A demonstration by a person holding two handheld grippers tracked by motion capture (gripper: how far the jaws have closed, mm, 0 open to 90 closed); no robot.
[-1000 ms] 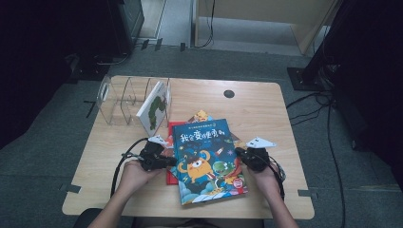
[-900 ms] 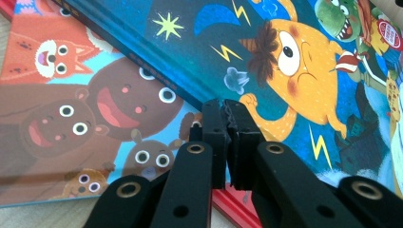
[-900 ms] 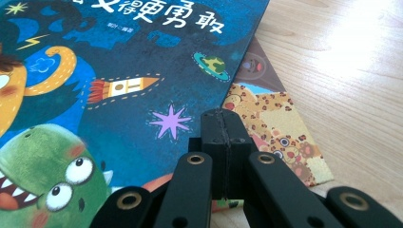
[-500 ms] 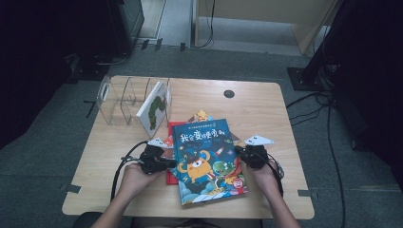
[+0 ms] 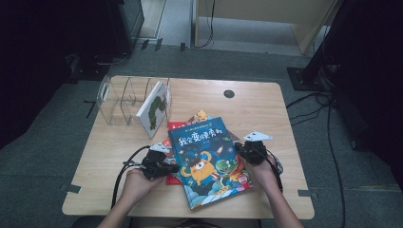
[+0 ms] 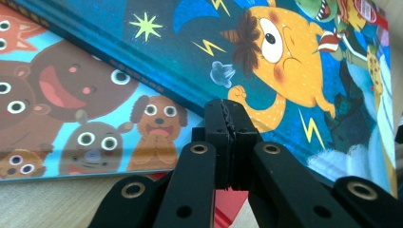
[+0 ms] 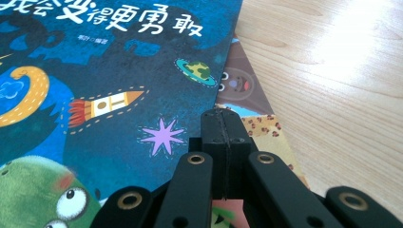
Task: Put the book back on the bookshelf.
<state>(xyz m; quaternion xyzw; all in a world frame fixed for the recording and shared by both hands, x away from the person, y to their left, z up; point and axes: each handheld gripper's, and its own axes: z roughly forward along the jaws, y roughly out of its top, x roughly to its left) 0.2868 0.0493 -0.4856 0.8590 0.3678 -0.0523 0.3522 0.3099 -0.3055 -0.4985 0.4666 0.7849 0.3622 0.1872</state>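
Observation:
A blue picture book with an orange monster on its cover tops a small stack in the middle of the table. Under it lies a book with cartoon bears and dogs. My left gripper is at the blue book's left edge, and its jaws are shut with nothing between them, tips over the spine edge. My right gripper is at the book's right edge. It is also shut and holds nothing, with its tips over the cover's border and the brown book beneath.
A clear acrylic book rack stands at the table's back left, with a white book leaning in its right slot. A round cable hole is near the back edge. Bare wooden tabletop lies to the right of the books.

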